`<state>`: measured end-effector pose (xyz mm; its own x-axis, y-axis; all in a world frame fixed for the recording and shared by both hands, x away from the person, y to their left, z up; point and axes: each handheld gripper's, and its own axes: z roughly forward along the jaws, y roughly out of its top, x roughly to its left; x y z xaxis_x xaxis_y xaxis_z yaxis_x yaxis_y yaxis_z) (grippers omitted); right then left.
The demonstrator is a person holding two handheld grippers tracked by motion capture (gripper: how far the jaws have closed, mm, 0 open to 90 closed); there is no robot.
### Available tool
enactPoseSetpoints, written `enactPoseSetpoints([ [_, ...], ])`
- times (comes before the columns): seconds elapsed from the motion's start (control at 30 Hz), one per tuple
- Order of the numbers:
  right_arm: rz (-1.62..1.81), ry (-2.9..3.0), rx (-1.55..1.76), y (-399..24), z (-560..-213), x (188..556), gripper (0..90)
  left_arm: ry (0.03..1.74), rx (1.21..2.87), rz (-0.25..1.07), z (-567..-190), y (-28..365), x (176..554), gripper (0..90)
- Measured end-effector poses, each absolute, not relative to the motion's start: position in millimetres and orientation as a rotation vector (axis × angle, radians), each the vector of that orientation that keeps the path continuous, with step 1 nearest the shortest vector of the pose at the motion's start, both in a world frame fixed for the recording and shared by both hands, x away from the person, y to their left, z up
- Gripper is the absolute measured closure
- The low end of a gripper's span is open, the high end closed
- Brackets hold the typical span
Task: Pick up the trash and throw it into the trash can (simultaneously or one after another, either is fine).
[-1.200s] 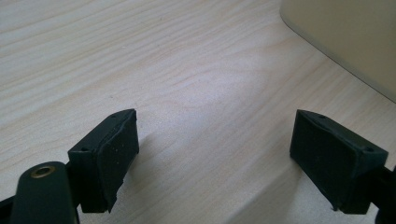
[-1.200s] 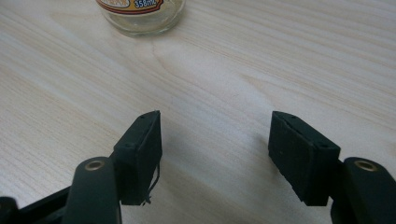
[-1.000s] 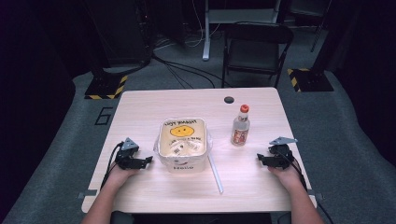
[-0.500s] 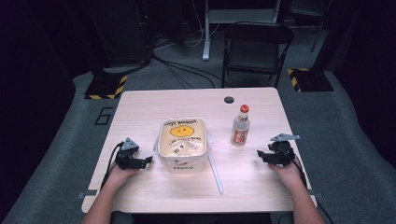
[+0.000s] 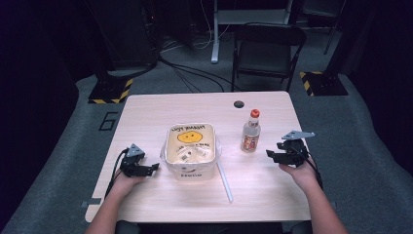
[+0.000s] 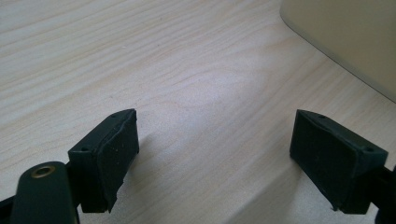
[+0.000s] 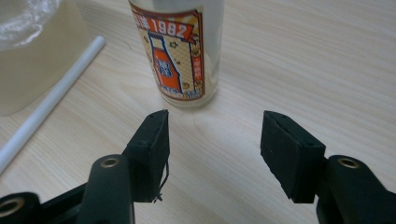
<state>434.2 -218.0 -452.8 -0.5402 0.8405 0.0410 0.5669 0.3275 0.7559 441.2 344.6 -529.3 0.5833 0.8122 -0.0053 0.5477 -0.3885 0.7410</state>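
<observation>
Left claw [image 5: 152,167]: we see it spread, empty, beside the tub [image 5: 191,150].
Right claw [image 5: 269,154]: we see it spread, empty, facing the bottle [image 5: 251,131].
Straw [image 5: 224,180]: flat on worktop [image 5: 146,112].

Pale wood-grain surface [image 5: 146,117], matt.
Bottle [image 7: 180,46]: clear, glossy, printed paper label. Tub [image 5: 191,151]: cream plastic under shiny crinkled film. Straw [image 7: 51,100]: smooth white plastic. Tongs pads [image 7: 154,154]: matt black rubber, slightly rough.

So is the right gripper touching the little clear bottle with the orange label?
Apart. In the right gripper view, the open right gripper stops short of the clear orange-labelled bottle, bare wood between.
</observation>
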Motion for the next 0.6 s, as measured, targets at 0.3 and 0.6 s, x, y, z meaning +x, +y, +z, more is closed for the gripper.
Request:
enactPoseSetpoints([
  [0.3,1.079,2.252,1.228,-213,-434,440,44.0,1.077,2.094,0.470,-529,345,441,15.5],
  [0.6,1.091,2.245,1.193,-210,-416,444,44.3,1.074,2.094,0.473,-529,345,441,15.4],
])
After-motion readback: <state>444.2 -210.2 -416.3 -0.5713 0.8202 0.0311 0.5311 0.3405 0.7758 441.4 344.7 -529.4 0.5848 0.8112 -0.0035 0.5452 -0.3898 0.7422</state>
